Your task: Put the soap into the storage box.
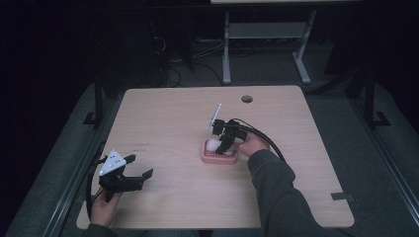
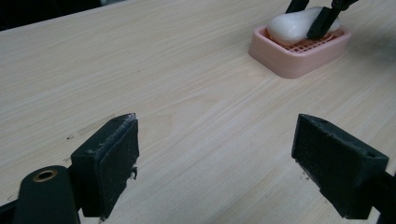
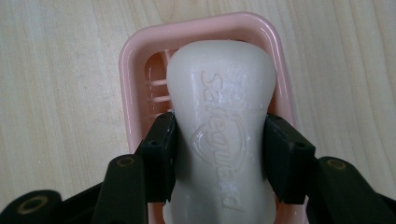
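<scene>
Dark room, pale wood worktop (image 1: 163,118); soap (image 3: 219,126) sits in the pink dish (image 3: 128,70) mid-worktop, right gripper (image 3: 219,154) with both fingers (image 3: 161,154) pressed on the bar's narrow waist. Left gripper (image 2: 215,163) hovers wide open and empty near the front-left edge, well apart from the dish. Judgement: the step looks like a lift or a set-down, can't tell which; either way go straight vertical and keep squeeze moderate, since the bar looks slick and the dish could drag along.

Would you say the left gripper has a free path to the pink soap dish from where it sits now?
Probably yes for the dish: bare table lies between it and the open left gripper. But the right gripper is clamped on the soap bar in it, crowding that end.
</scene>
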`<state>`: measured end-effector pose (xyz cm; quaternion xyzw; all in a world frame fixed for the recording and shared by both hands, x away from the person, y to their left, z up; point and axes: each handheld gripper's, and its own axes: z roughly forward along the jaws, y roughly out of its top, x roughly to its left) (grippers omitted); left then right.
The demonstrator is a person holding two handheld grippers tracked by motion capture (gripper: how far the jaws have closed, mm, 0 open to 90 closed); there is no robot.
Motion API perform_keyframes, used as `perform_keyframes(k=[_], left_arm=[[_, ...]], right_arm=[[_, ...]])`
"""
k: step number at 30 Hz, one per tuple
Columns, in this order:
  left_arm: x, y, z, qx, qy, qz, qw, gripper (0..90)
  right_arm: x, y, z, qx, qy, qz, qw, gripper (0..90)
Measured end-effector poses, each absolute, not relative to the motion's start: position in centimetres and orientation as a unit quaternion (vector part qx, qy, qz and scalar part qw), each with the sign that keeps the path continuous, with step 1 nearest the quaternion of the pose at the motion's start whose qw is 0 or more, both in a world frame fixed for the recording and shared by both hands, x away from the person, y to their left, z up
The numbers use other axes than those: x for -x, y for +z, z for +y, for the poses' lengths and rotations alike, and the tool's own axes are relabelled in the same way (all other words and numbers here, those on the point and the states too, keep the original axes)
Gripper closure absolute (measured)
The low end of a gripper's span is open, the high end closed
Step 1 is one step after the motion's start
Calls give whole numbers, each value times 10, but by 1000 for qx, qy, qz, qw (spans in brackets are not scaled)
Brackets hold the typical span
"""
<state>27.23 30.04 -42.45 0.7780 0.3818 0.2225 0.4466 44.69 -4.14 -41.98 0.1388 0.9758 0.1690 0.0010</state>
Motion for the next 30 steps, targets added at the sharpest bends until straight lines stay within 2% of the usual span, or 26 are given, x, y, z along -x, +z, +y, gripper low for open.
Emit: perform_keyframes(k=[30], left_arm=[[-273, -424, 300, -780, 222, 380, 444, 146]], right_arm=[[-446, -423, -41, -142, 169, 975, -3, 476]])
